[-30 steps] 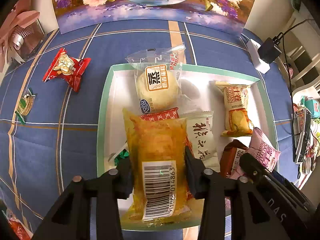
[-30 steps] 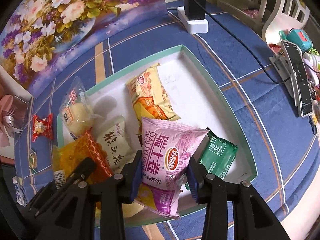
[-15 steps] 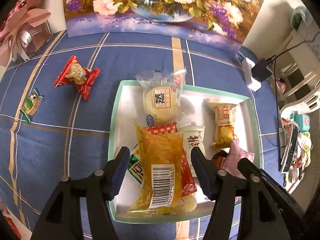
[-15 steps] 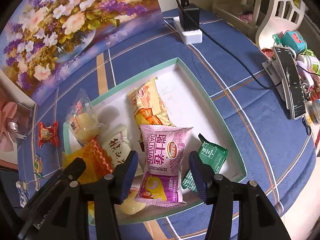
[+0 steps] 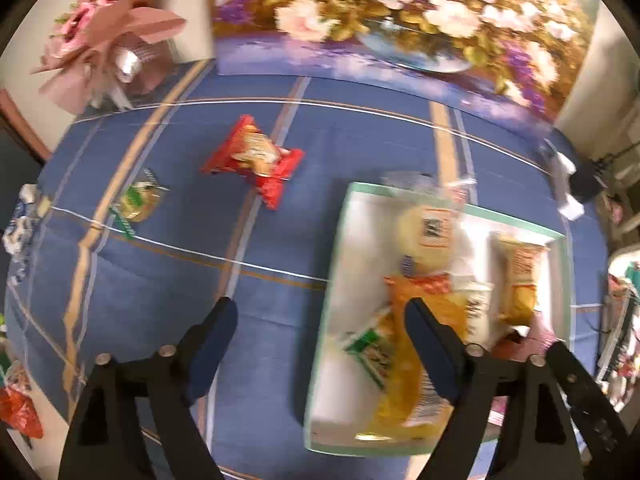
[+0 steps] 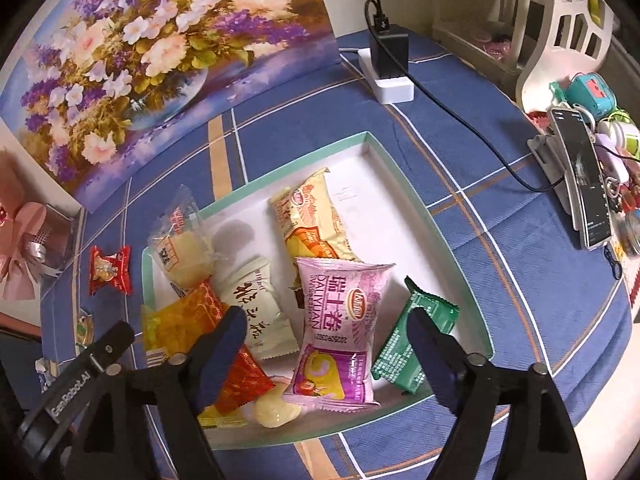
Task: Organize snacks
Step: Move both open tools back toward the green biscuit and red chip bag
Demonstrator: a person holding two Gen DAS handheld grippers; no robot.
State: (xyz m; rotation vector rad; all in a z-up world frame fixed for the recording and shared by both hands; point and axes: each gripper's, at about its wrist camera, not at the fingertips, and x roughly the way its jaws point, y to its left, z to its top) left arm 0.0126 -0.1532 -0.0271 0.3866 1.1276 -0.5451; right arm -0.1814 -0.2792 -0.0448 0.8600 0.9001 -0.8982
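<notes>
Left wrist view is motion-blurred: print on the packets in the tray (image 5: pixel 560 280) is unreadable, and the left gripper's right finger (image 5: pixel 430 344) covers part of the yellow packet (image 5: pixel 404 384). In the right wrist view, the right gripper's left finger (image 6: pixel 218 354) hides part of the red packet (image 6: pixel 240 376). Both grippers' bodies are cut off by the bottom edges.

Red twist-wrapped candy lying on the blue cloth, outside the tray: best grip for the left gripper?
Grip the red twist-wrapped candy across its bulged middle, coming straight down with the open left gripper. It lies flat, its flared ends thin, and the cloth around it is bare.
</notes>
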